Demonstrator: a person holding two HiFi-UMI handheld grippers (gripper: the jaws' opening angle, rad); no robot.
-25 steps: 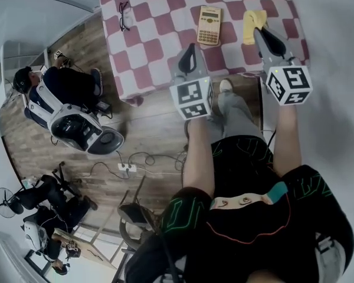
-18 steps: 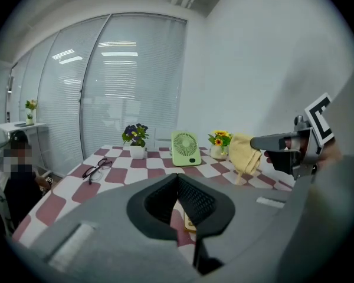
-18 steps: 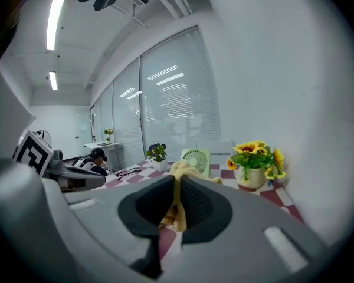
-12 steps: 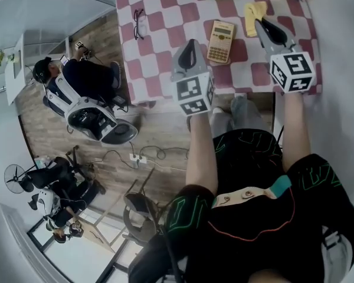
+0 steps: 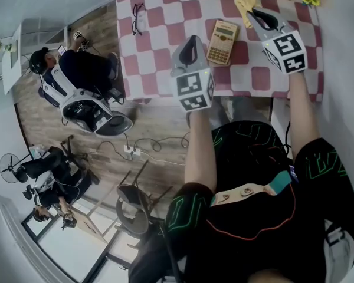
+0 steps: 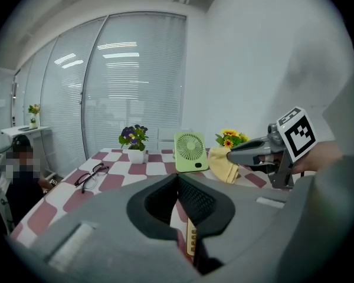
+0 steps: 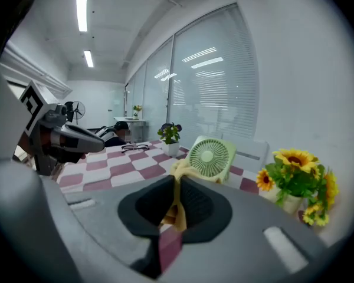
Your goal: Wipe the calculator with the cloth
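Between the jaws of the right gripper [image 7: 176,184]: one yellow cloth [image 7: 182,168], pinched by a fold with the jaws closed on it, the rest bunched and hanging loose just in front of a green fan [image 7: 207,155]. Handling, as judged: soft, light and limp. It will fold and trail rather than keep a flat face, so a grip on a gathered bunch, with a pad of fabric left below the tips, suits wiping better than a grip on one corner. Next, the left gripper [image 6: 178,177]: jaws together, nothing between them, held over the table to the left of the calculator [image 6: 192,243], whose keyed edge shows through the gap beneath the tips. The calculator seen from the head view [image 5: 222,42]: flat tan-gold slab with rows of small keys, lying face up on the red-and-white checked table [image 5: 159,46], between the two grippers and touched by neither. Handling, as judged: rigid, light, likely to slide on the tablecloth under a wiping stroke; best steadied at its long side edges, clear of the keys. The cloth is near the calculator's far right corner, apart from it. Further out: glasses [image 6: 91,174], potted purple flowers [image 6: 134,139], sunflowers [image 7: 295,168].
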